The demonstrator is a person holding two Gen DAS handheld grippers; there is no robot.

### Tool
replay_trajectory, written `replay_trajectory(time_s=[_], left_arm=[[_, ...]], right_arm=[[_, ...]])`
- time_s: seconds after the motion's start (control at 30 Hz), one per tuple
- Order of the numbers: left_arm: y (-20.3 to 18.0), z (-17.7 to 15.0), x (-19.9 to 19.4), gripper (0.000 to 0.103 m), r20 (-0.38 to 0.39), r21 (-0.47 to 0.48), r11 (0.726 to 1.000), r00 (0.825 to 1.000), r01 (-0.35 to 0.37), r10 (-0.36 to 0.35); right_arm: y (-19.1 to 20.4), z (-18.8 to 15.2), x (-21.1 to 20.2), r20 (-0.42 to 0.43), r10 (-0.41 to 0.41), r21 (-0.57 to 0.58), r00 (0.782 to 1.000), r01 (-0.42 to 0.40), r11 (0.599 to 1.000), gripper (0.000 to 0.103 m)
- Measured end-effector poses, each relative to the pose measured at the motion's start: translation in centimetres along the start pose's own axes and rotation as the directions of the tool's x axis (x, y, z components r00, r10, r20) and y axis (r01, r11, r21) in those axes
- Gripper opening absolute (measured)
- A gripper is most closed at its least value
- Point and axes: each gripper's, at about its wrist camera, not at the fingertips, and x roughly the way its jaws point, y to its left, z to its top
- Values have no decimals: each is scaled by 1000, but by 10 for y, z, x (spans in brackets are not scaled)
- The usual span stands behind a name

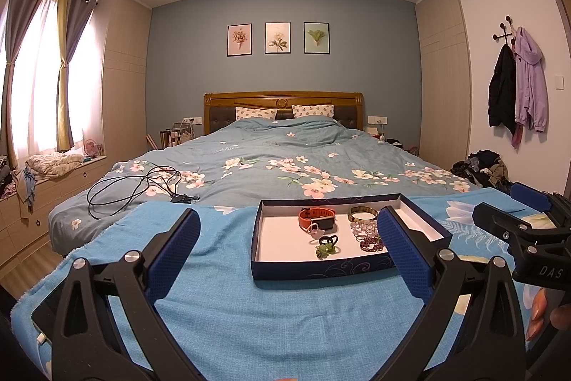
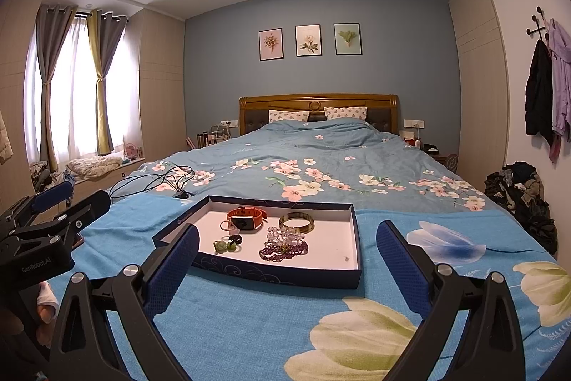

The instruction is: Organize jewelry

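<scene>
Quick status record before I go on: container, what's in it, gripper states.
container: shallow navy box on blue cloth, open top
contents: orange smartwatch, bangle, clear bead bracelet, purple bead strand, green ring
left gripper: open, empty
right gripper: open, empty

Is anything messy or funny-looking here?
Yes. In the box the purple beads and clear beads lie heaped and overlapping. A black cable sprawls in loose loops on the bed, and clothes are piled by the wall.
</scene>
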Motion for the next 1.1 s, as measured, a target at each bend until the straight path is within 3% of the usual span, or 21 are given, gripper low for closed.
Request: replay_trajectory(time_s=[1.1], left_arm=[[0,-4,1,98,-5,-2,1000,1000,1,-1]], right_arm=[[-1,-1,0,-2,-1,4,1000,1,1000,96]])
